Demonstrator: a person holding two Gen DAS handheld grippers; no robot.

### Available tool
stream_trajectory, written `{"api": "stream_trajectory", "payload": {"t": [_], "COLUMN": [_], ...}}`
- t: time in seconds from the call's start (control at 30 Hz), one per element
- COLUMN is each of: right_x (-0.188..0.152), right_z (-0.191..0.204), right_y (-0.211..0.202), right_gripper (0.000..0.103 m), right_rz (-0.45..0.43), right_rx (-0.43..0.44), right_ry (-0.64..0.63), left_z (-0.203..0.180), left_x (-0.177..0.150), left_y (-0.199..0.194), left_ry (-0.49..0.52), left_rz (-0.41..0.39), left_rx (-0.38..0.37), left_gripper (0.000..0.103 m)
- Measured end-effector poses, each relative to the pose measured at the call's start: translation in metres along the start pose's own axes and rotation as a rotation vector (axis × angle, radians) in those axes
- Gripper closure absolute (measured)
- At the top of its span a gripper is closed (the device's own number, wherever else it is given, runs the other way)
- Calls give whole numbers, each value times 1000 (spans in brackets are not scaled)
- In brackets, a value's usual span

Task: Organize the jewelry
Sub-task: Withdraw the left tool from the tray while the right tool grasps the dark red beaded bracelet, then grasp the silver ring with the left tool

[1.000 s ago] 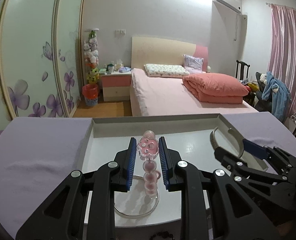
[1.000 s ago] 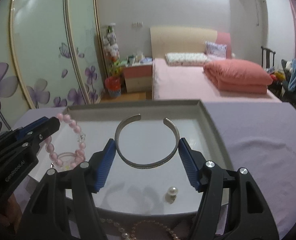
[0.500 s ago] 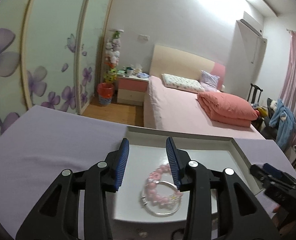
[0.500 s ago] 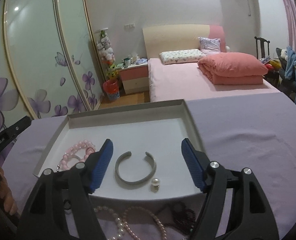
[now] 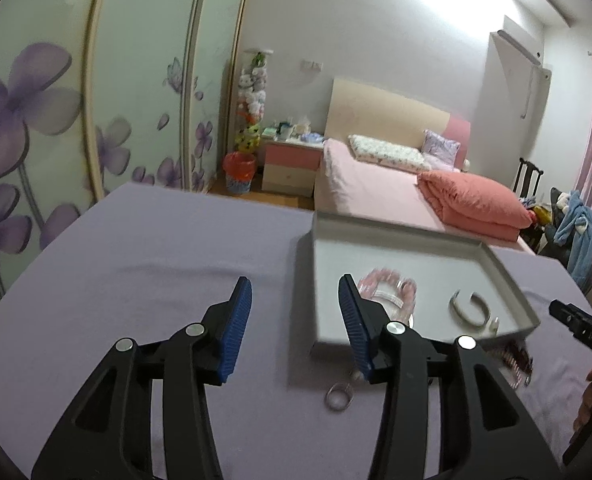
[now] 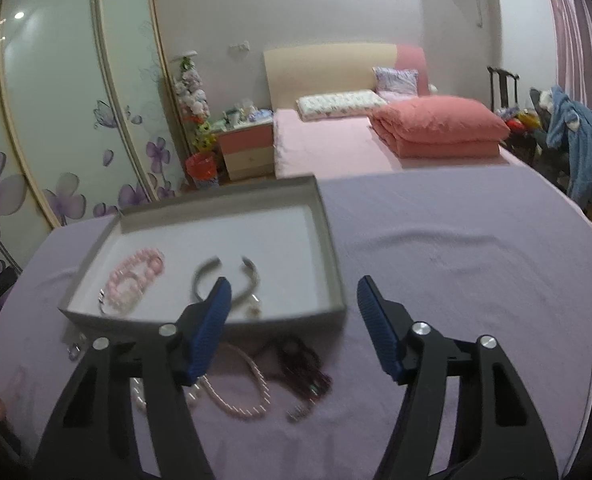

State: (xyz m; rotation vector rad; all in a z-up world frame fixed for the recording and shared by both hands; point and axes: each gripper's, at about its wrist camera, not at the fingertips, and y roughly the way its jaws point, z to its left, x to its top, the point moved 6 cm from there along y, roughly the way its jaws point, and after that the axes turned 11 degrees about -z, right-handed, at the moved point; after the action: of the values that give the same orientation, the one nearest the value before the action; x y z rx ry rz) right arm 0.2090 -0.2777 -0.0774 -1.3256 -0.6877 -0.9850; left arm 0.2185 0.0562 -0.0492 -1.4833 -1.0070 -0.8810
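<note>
A grey tray (image 5: 508, 276) (image 6: 332, 256) lies on the purple cloth. In it lie a pink bead bracelet (image 5: 392, 286) (image 6: 136, 276), a silver cuff bangle (image 5: 470, 310) (image 6: 226, 280) and a pearl earring (image 5: 495, 325) (image 6: 255, 307). In front of the tray lie a pearl necklace (image 6: 240, 392), a dark bead bracelet (image 6: 302, 364) (image 5: 514, 358) and a silver ring (image 5: 339, 396). My left gripper (image 5: 295, 320) is open and empty, left of the tray. My right gripper (image 6: 292, 320) is open and empty over the tray's front right corner.
The purple cloth (image 5: 156, 264) (image 6: 476, 256) covers the table. A bed (image 6: 336, 148), a nightstand (image 6: 248, 152) and a floral wardrobe (image 5: 76, 120) stand behind. The right gripper's tip (image 5: 568, 316) shows at the right edge of the left wrist view.
My left gripper opened, left the pink bead bracelet in the tray, and drew back to the left. My right gripper drew back from the cuff bangle toward the tray's front edge.
</note>
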Motion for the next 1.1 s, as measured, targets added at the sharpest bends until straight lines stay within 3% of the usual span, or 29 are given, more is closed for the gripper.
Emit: {"api": "stream_trajectory", "payload": {"t": [0.13, 0.47, 0.7, 0.77, 0.87, 1.1], "right_x": [-22, -70, -64, -59, -56, -59], "right_z": [-13, -12, 3, 6, 11, 2], "right_y": [5, 11, 24, 30, 36, 22], "right_gripper": [53, 55, 60, 66, 85, 89], "right_rz": [78, 238, 236, 231, 225, 224], "right_rx": [-17, -8, 6, 18, 40, -1], "right_ry": [-8, -120, -181, -191, -201, -146], "left_z": [9, 13, -5, -10, -17, -31], "left_x": [-17, -52, -65, -69, -75, -85], "left_y": [-6, -15, -14, -14, -12, -5], "left_ry": [9, 69, 141, 163, 195, 248], "left_rz": [46, 136, 176, 184, 202, 240], "left_rx": [3, -29, -85, -96, -119, -139], "left_gripper": [56, 54, 51, 51, 51, 51]}}
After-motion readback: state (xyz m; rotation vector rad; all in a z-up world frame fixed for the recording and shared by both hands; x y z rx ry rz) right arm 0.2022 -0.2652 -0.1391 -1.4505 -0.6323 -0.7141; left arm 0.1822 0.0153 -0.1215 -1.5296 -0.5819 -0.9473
